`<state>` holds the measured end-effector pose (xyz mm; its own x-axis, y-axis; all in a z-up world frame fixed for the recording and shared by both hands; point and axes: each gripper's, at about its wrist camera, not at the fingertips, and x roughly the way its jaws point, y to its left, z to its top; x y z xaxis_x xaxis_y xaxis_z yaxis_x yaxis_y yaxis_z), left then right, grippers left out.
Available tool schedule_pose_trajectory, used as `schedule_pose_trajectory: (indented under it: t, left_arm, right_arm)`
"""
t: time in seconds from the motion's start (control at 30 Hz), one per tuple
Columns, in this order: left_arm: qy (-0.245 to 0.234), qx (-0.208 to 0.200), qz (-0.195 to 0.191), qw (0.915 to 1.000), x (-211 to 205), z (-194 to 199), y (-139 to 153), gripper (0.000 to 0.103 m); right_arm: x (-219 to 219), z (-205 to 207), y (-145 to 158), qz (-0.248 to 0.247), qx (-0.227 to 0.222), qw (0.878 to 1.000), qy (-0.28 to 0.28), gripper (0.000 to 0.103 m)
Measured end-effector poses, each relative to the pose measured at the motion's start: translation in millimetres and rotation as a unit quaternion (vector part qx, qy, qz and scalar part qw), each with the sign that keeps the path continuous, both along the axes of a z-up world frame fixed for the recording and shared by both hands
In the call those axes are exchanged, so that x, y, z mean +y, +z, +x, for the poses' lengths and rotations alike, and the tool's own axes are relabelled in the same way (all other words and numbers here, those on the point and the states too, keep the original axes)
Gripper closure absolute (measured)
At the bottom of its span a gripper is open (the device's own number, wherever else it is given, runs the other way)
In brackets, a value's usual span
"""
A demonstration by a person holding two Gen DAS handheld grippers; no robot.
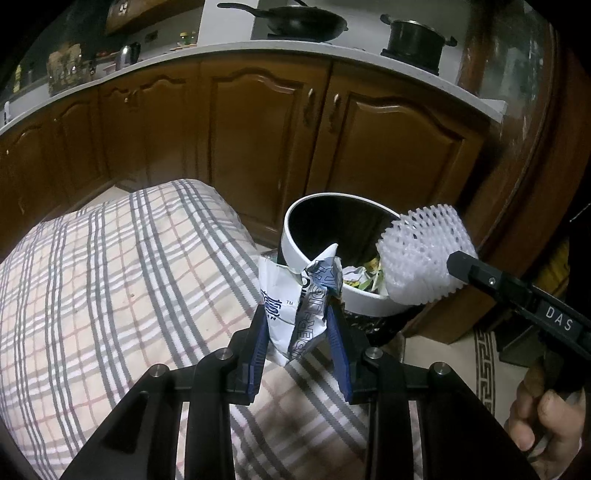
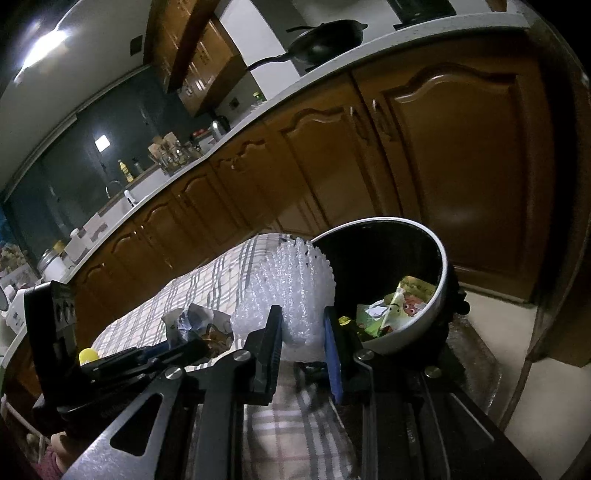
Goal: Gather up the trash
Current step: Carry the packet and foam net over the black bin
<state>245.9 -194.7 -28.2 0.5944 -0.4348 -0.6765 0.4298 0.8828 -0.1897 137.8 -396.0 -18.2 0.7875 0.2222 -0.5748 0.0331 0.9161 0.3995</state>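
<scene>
My left gripper [image 1: 297, 314] is shut on a crumpled white-and-blue printed wrapper [image 1: 295, 299], held above the plaid cloth just short of the trash bin [image 1: 295, 240]. The bin is white-rimmed, black inside, tilted toward me, with colourful scraps at its bottom [image 1: 364, 277]. My right gripper [image 2: 301, 321] is shut on a white foam fruit net [image 2: 291, 291], held at the bin's rim [image 2: 439, 251]. In the left wrist view the net [image 1: 421, 254] hangs over the bin's right edge. The left gripper's wrapper also shows in the right wrist view [image 2: 195, 321].
A plaid cloth [image 1: 110, 295] covers the surface under both grippers. Brown kitchen cabinets [image 1: 258, 140] stand behind the bin, with a countertop holding a pan [image 1: 299, 22] and a pot [image 1: 417, 40]. A patterned rug [image 1: 484, 369] lies on the floor at right.
</scene>
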Motion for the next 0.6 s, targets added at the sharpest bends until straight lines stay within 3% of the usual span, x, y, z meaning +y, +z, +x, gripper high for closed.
schedule_pose_trajectory:
  t: [0.6]
  left_arm:
    - [-0.011, 0.000, 0.005, 0.9999, -23.1, 18.8, -4.8, 0.073]
  right_arm:
    - [-17.8, -1.3, 1.3, -0.004, 0.000, 1.000, -0.021, 0.081]
